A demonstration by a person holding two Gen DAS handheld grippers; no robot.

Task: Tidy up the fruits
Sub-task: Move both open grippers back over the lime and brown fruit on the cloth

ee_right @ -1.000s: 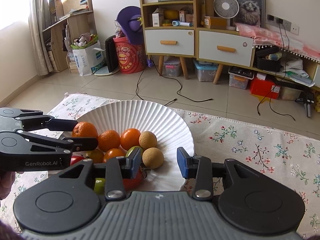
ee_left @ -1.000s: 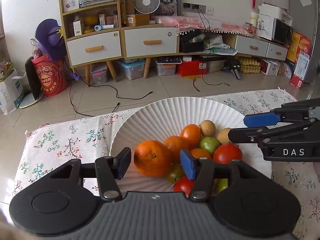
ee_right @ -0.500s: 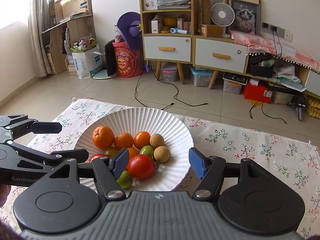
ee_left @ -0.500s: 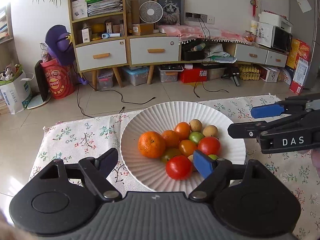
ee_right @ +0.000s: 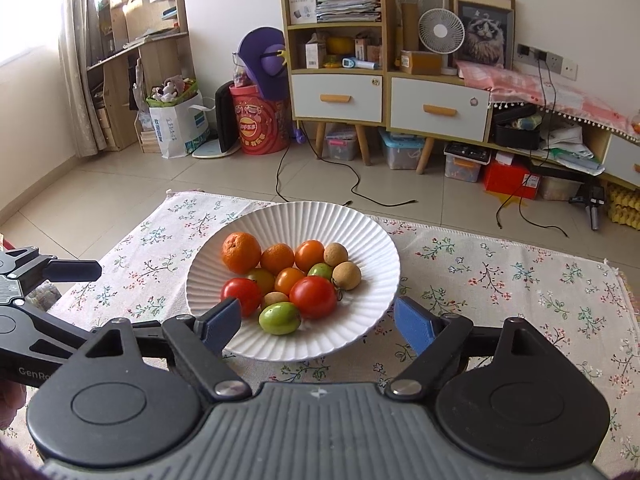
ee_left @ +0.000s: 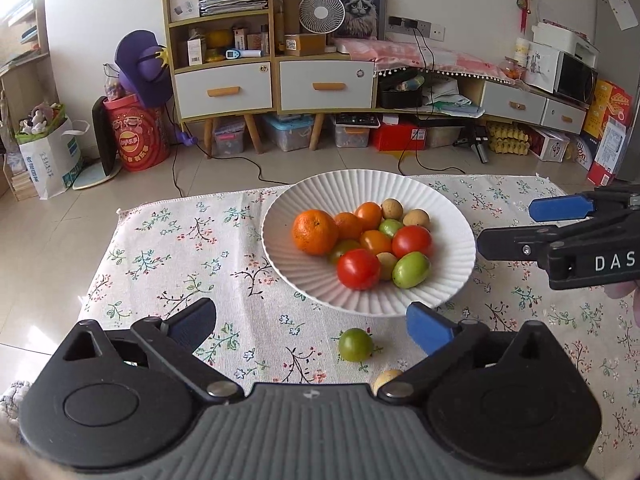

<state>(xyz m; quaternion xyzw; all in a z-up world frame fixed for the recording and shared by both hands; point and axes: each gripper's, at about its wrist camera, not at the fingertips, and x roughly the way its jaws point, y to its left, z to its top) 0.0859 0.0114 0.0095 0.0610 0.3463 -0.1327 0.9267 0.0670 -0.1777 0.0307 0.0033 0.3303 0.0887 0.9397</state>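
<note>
A flowered tablecloth (ee_left: pixel 180 248) covers the table in a cluttered living room, with a wooden cabinet (ee_left: pixel 272 76) and a small fan (ee_left: pixel 322 12) against the far wall. On the cloth stands a white ribbed plate (ee_left: pixel 452 216) heaped with fruit: a big orange (ee_left: pixel 314 232) at the left side, smaller oranges and brown round fruits behind, two red tomatoes (ee_left: pixel 358 269) and a green fruit (ee_left: pixel 411 269) toward the front. Off the plate, on the cloth just in front of it, lie a green tomato (ee_left: pixel 355 344) and, nearer the camera, a small tan fruit (ee_left: pixel 386 378) partly hidden by the gripper body. The left gripper (ee_left: pixel 310 322) hangs above the cloth near these two, its jaws spread wide and holding nothing. The right gripper (ee_right: pixel 316 320) hovers at the near edge of the plate, jaws likewise spread wide and empty.
</note>
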